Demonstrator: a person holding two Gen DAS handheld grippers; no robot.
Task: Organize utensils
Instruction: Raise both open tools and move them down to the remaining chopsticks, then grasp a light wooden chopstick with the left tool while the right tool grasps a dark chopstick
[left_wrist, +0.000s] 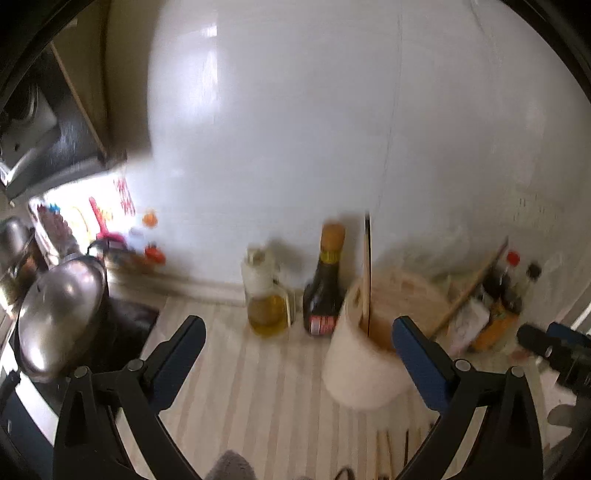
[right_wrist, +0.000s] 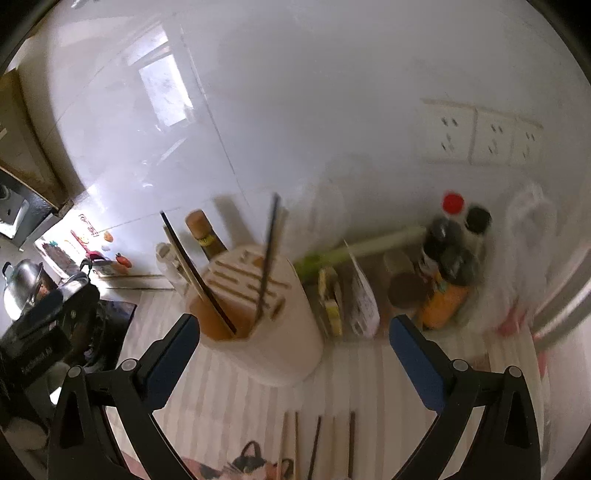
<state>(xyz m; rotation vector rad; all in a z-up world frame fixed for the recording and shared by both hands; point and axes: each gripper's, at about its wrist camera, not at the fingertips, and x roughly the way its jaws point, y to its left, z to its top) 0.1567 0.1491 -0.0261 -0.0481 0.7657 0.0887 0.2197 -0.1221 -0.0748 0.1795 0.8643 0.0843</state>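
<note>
Chopsticks, long and thin in dark and pale wood, lie loose (right_wrist: 317, 443) on the pale striped table (right_wrist: 229, 398) close in front of me, between my two sets of fingers in the right wrist view. More of them stand upright in the white cylindrical utensil holder with a slotted top (right_wrist: 258, 314): one dark pair leans at its left edge (right_wrist: 199, 273), another dark one stands in a slot further right (right_wrist: 267, 254).

My right gripper (right_wrist: 291, 328) has its blue-padded fingers (right_wrist: 413, 354) spread wide apart and holds nothing; the holder stands just ahead, between them. My left gripper (left_wrist: 295, 332) is spread the same way and is also empty, with the holder (left_wrist: 362, 365) near its right finger and one chopstick (left_wrist: 365, 266) rising from it.

Behind the holder, against the white wall, stand a glass bottle of yellow oil (left_wrist: 266, 295) and a dark sauce bottle with a tan cap (left_wrist: 325, 284), side by side. To the left sits a steel pot lid (left_wrist: 59, 314). To the right a cluster of condiment bottles (right_wrist: 450, 254) stands near a white plastic bag (right_wrist: 528, 236).
</note>
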